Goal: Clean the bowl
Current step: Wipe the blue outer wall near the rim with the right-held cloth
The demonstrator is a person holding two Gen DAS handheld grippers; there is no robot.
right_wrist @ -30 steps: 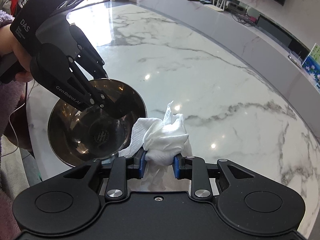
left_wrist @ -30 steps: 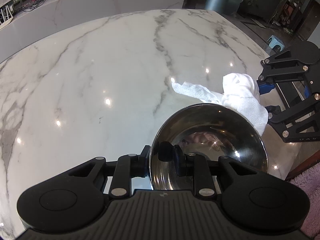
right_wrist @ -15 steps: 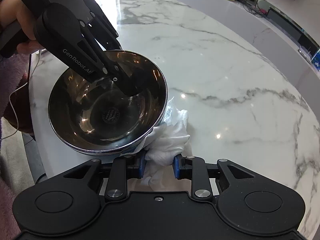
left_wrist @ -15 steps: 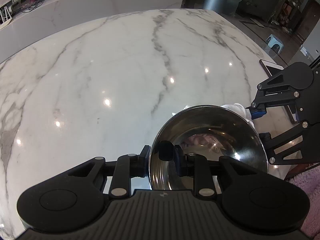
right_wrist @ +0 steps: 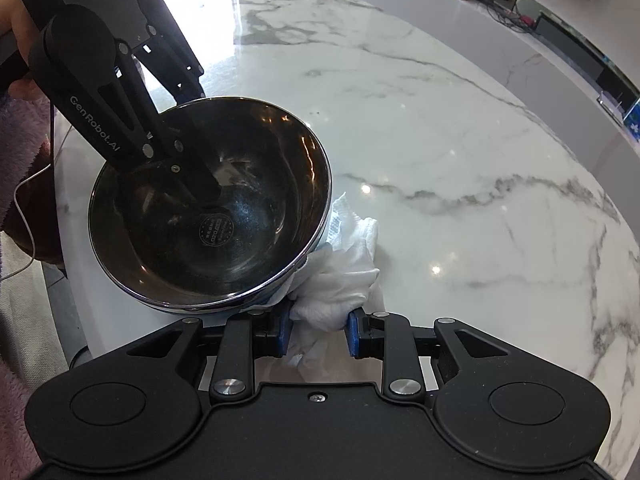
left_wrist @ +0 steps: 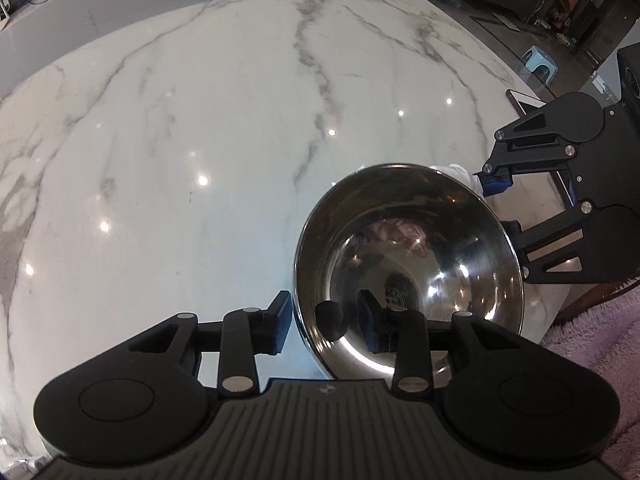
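- A polished steel bowl [right_wrist: 208, 204] is held tilted over the near edge of a white marble table [right_wrist: 440, 128], its open mouth turned toward the right-hand camera.
- The left gripper [left_wrist: 326, 316] pinches the bowl's rim, one finger inside the wall and the other outside.
- The right gripper [right_wrist: 316, 330] is clamped on a crumpled white paper towel [right_wrist: 340, 276], which lies against the outside of the bowl just under the rim; in the left view only a sliver of towel shows behind the far rim.
- The inside looks dull and streaked around a round stamp at the bottom, so the wiping appears unfinished.
- The bowl is likely light, stiff and slick; a thin-rim pinch could let it pivot or slip under pressure, so a firm hold at the rim suits best.
- The towel is soft and will bunch; gripping it by the wad, as here, keeps a pad of paper out front.
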